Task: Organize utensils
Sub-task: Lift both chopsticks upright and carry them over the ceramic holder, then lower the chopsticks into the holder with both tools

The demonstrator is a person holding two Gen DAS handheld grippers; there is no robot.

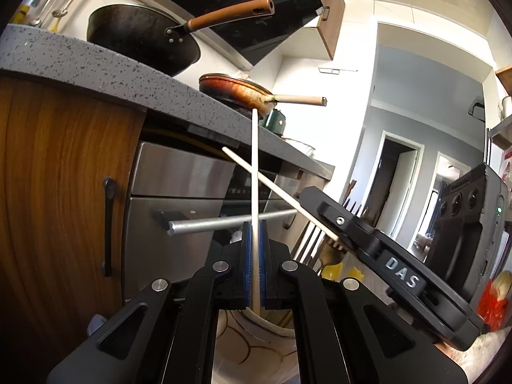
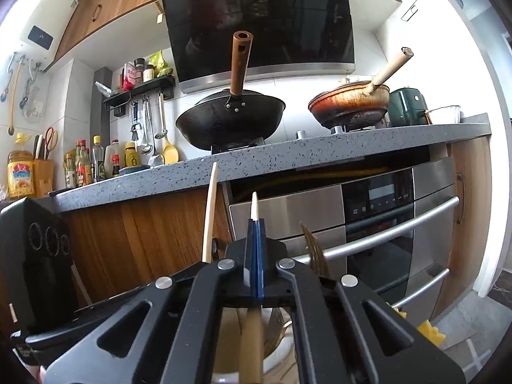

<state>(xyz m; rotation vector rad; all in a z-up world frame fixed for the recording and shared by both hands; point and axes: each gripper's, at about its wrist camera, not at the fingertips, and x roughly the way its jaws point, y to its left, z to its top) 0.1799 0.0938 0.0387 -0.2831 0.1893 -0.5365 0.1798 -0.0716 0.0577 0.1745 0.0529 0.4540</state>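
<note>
Left wrist view, nearest: left gripper (image 1: 255, 246), black with blue pads, pinching a pale wooden chopstick (image 1: 254, 172) that stands nearly upright between the pads. Lower end of that chopstick inside a cream ceramic utensil cup (image 1: 252, 348) with brown line pattern, directly beneath the jaws. Just right of it: right gripper (image 1: 339, 243), black, seen from the side, clamped on a second pale wooden chopstick (image 1: 265, 180) that slants up-left and crosses behind the first. Dark fork tines (image 1: 352, 208) visible past the right gripper. Right wrist view, nearest: right gripper (image 2: 255, 249) with blue pads pressed together on the second chopstick (image 2: 254, 209), only its pale tip projecting above them and its thicker shaft passing down into the cream cup (image 2: 278, 361). Left of it: the first chopstick (image 2: 211, 211), upright, with the black body of the left gripper (image 2: 35, 256) at the left edge of the frame. Brown fork tines (image 2: 312, 243) rising from the cup just right of the jaws. Farther back: stainless-steel built-in oven (image 2: 368, 224) with bar handles, set under the front edge of a grey speckled stone counter (image 2: 288, 152). On the counter: black wok with brown handle (image 2: 230, 121) toward the middle and rust-brown frying pan with beige handle (image 2: 348, 105) toward the right end. Farthest: black range hood (image 2: 256, 22) on the wall above the wok.
</note>
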